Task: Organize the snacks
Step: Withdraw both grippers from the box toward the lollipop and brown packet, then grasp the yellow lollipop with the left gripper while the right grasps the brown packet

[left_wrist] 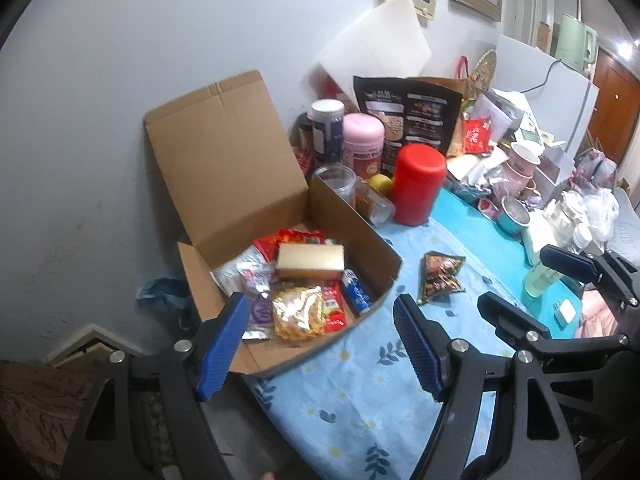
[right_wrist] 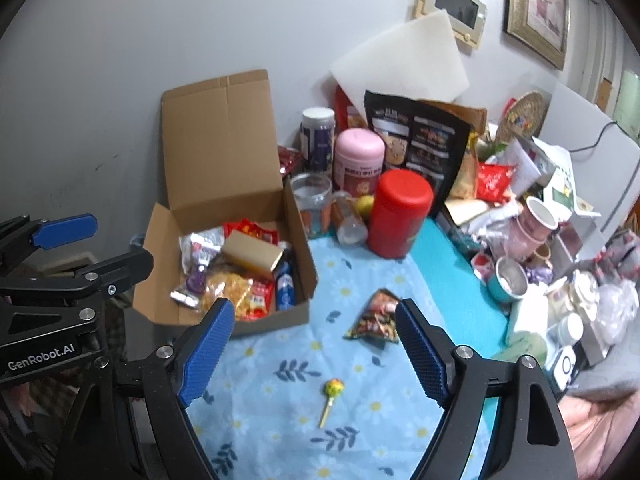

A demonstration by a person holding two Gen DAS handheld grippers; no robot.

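Right wrist view gives the clearer layout, so plan from it. Take the cardboard box [right_wrist: 224,264] as the landmark: it sits open at the table's left edge against the wall, lid flap raised, already holding a gold carton [right_wrist: 252,254], a yellow crinkly snack bag [right_wrist: 228,290], a blue packet [right_wrist: 285,290] and several red wrappers. Behind and to the right of the box stand a red canister [right_wrist: 396,216] and a pink-lidded tub [right_wrist: 359,160], with a black printed pouch [right_wrist: 416,136] leaning further back; these look like household clutter rather than loose snacks, though that is a judgement.

Two snacks lie loose on the floral blue tablecloth [right_wrist: 280,368]: a dark triangular snack packet [right_wrist: 376,316] just right of the box's near corner, and a lollipop [right_wrist: 331,394] nearer the camera than the box, its stick pointing towards the viewer.

Both tongs are spread apart and hold nothing. The right gripper [right_wrist: 316,354] hangs over the cloth with the lollipop showing between its fingers; the left gripper [left_wrist: 320,344] hovers over the box's near corner.

To do this step well, take the packet first: it is larger and lies closest to the box. Pinch it across its crimped edge, since a flat foil face may slip. Lift it clear of the box wall before releasing. The lollipop probably needs a grip on its head, as the stick looks too thin, though blur makes that hard to judge.
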